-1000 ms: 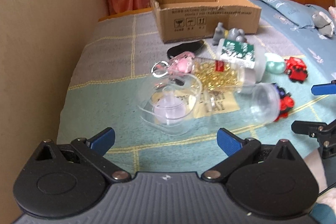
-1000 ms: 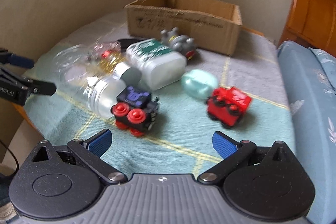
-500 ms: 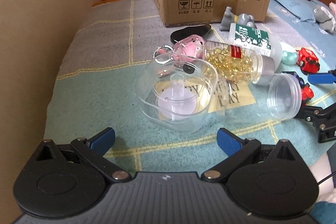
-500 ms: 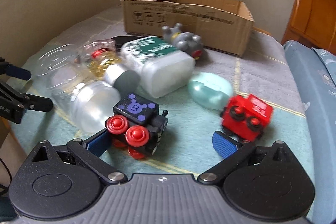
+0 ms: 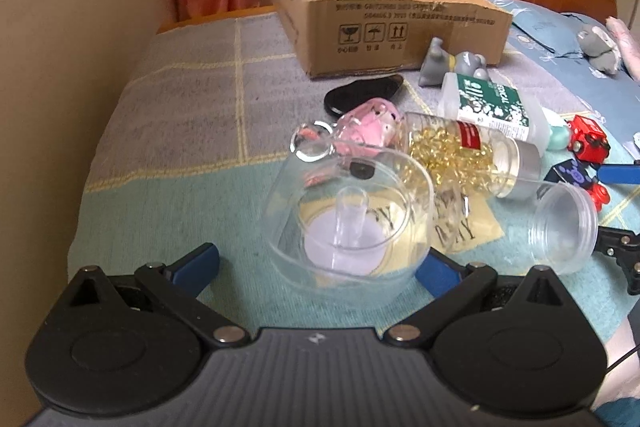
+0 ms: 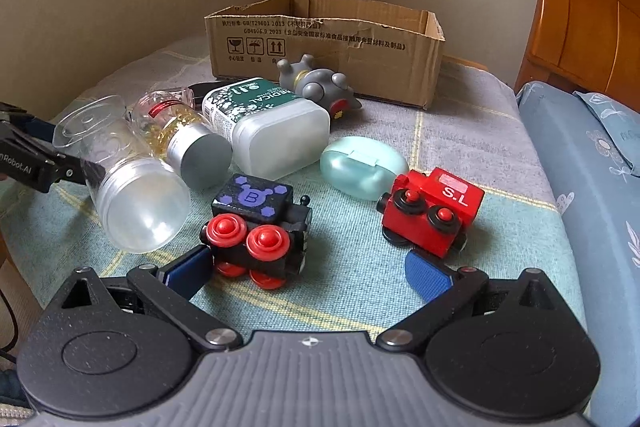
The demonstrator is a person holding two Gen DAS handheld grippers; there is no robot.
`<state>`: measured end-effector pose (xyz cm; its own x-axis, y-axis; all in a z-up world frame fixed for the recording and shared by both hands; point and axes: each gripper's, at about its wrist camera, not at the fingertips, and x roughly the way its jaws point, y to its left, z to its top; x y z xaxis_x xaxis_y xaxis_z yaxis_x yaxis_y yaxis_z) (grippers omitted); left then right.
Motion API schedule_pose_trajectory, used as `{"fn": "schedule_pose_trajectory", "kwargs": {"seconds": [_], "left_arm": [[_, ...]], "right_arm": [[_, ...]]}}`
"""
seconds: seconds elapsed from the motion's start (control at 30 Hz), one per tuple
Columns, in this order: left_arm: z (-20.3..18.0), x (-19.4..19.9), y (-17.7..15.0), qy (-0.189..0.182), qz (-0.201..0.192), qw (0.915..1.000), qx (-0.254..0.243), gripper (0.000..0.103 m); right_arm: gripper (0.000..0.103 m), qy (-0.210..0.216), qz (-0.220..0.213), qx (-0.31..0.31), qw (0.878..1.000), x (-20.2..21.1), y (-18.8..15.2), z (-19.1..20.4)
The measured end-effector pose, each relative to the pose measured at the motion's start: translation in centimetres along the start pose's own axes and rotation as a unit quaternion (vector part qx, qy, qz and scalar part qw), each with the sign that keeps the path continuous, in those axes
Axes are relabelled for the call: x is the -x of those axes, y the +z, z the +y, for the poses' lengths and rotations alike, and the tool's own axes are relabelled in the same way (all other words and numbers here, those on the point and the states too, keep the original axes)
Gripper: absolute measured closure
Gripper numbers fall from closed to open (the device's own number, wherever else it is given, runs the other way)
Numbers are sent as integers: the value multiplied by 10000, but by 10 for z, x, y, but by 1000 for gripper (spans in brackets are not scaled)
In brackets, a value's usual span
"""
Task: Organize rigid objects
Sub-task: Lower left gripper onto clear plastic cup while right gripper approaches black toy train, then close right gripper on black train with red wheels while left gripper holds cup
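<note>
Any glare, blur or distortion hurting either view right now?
Left wrist: strong fisheye curve; the clear cup is see-through and hard to outline; slight softness. Right wrist: sharper, even daylight, soft shadows under the black toy train; edges bowed.

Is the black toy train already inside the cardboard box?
No, the black train lies on the blanket between the open right claw fingers, short of the box.

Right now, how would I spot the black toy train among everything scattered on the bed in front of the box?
Start at the open cardboard box at the back of the bed and come forward past the green-labelled bottle. The black toy train lies nearest the right gripper, against its left fingertip. Unlike the red train beside it, it has a purple bear head with a B on its upper face.
</note>
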<state>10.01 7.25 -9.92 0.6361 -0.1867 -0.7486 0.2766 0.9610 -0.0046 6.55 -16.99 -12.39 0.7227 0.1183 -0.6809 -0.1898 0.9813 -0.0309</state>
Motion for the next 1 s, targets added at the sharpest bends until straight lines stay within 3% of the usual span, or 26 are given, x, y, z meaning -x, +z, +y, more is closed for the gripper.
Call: {"fn": "schedule_pose_trajectory", "kwargs": {"seconds": [0.2,0.27,0.33,0.4,0.77,0.9,1.0], "left_arm": [[-4,-3,3,-63,-310,9982,-514,3],[-5,-3,4,-115,-389,9971,-648,8],[-5,-1,5,-266,-431,9964,-683,22],[-3,-1,6,-417,-419,9964,-604,29],[7,10,-5,-233,-332,9984,-405,29],[6,9,-4,-196,-328,9985,-394,29],[5,7,-1,-189,-320,9986,-387,29]], "right_arm": [[0,8,13,10,10000,-1,1,3],[0,-11,47,-1,10000,-2,2,4],[0,-12,98,2,10000,-2,4,6],[0,-1,106,6,9999,-4,7,8],[0,-545,242,-547,9967,0,5,-16],[1,-467,239,-386,9979,0,6,-8],[10,-258,170,-120,9995,-3,11,5]]}}
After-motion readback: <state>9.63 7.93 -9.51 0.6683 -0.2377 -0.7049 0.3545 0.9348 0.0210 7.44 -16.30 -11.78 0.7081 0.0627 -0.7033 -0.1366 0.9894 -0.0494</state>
